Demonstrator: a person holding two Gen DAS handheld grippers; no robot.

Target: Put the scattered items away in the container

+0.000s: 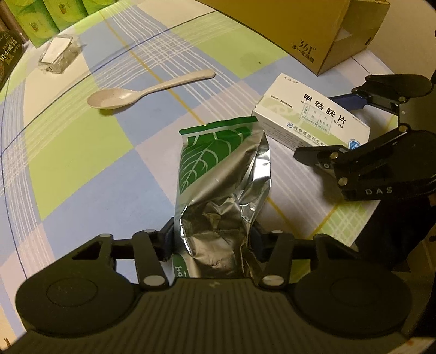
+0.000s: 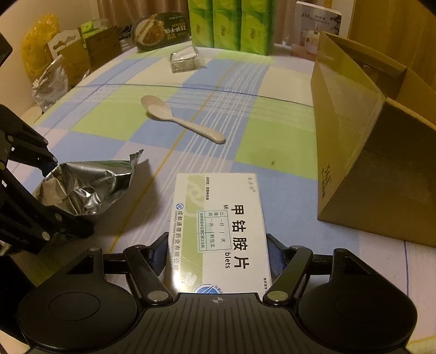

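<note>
A crumpled green and silver foil pouch (image 1: 220, 177) sits between the fingers of my left gripper (image 1: 214, 242), which is shut on its lower part. In the right wrist view the same pouch (image 2: 87, 188) shows at the left, held by the left gripper (image 2: 66, 196). A white medicine box (image 2: 218, 226) lies flat on the tablecloth, and my right gripper (image 2: 218, 254) is shut on its near end, blue pads against both sides. A beige spoon (image 1: 147, 91) lies loose further out. The open cardboard box (image 2: 368, 163) stands at the right, just beyond the medicine box.
A small clear packet (image 2: 185, 61) lies far back on the checked tablecloth (image 2: 114, 122). Green tissue packs (image 2: 231, 24), a dark food bowl (image 2: 160, 30) and bags (image 2: 49, 81) line the far and left edges. Open cloth surrounds the spoon (image 2: 182, 121).
</note>
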